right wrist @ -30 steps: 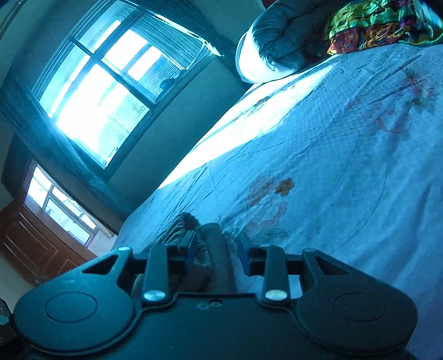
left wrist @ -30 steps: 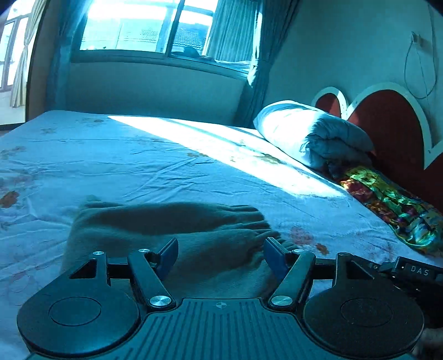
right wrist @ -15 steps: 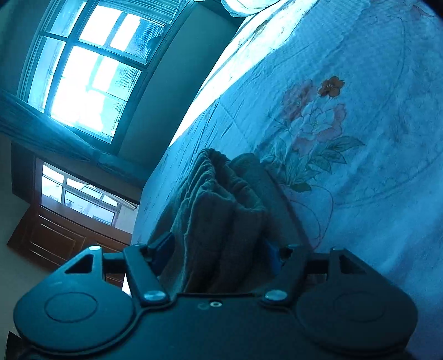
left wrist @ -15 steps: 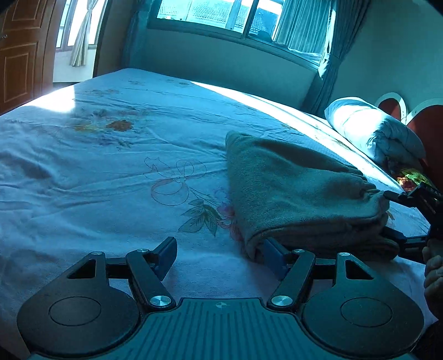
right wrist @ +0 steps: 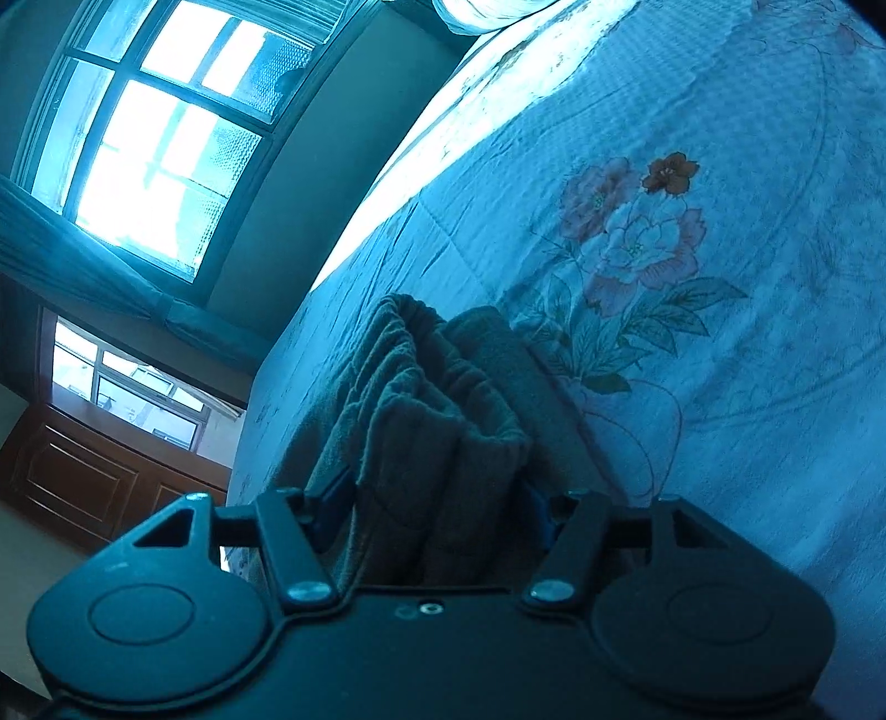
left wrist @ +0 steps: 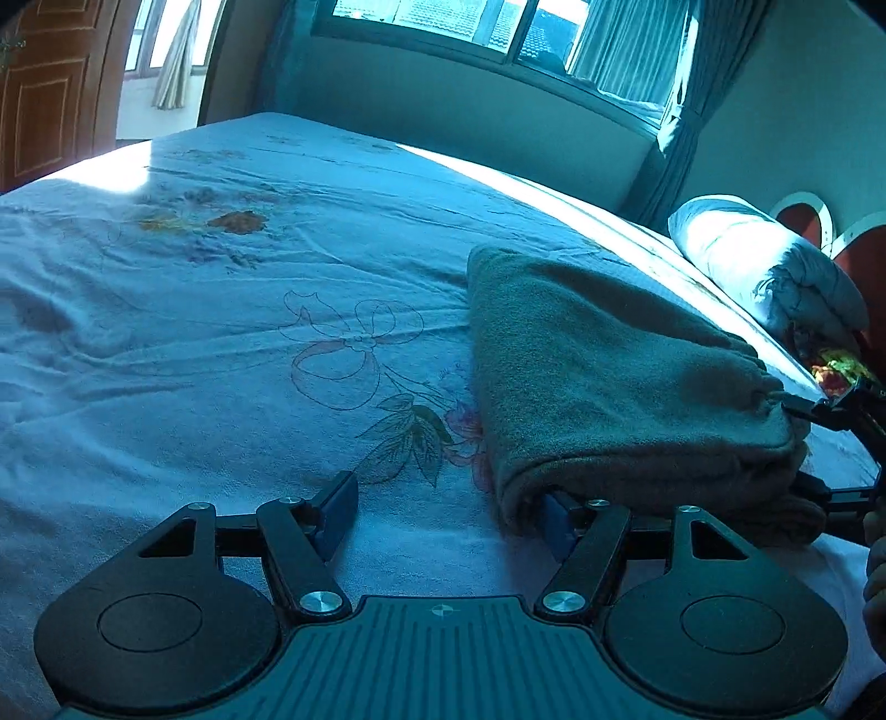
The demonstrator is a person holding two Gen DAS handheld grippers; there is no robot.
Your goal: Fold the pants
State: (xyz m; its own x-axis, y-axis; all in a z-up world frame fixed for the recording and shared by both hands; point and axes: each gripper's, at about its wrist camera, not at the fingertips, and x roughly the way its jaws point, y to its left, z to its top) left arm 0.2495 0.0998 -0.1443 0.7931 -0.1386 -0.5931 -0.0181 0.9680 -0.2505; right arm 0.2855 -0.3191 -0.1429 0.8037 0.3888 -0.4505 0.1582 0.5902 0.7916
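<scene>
On my left wrist camera, I see the left gripper (left wrist: 448, 512) low over the bed (left wrist: 221, 332), its jaws spread wide. Its left blue pad sits over bare floral sheet; its right blue pad is tucked at the near edge of the folded pants (left wrist: 609, 387), just under the lowest layer, so the cloth is not pinched. The pants lie as a thick, grey-brown folded bundle on the right half of the bed as this camera sees it, their gathered waistband end pointing toward the right edge of the frame. There, the right gripper (left wrist: 830, 448) comes in from the side, one finger above the bundle's end and one below it. A bit of my hand (left wrist: 875, 576) shows at the right border. Beyond the pants, a rolled white quilt (left wrist: 764, 266) rests near the head of the bed, with a colourful cloth (left wrist: 836, 365) just beside it. A window (left wrist: 498, 27) with curtains runs along the far wall, and a wooden door (left wrist: 50, 88) stands at the upper left.

On my right wrist camera, the view is tilted. The right gripper (right wrist: 437, 498) holds the stacked waistband end of the pants (right wrist: 432, 421) between its two fingers; the jaws stand fairly wide because the layers fill the gap between them. The bundle rests on the bed (right wrist: 747, 387), beside a printed flower on the sheet. A bright window (right wrist: 160, 144) fills the upper left.
</scene>
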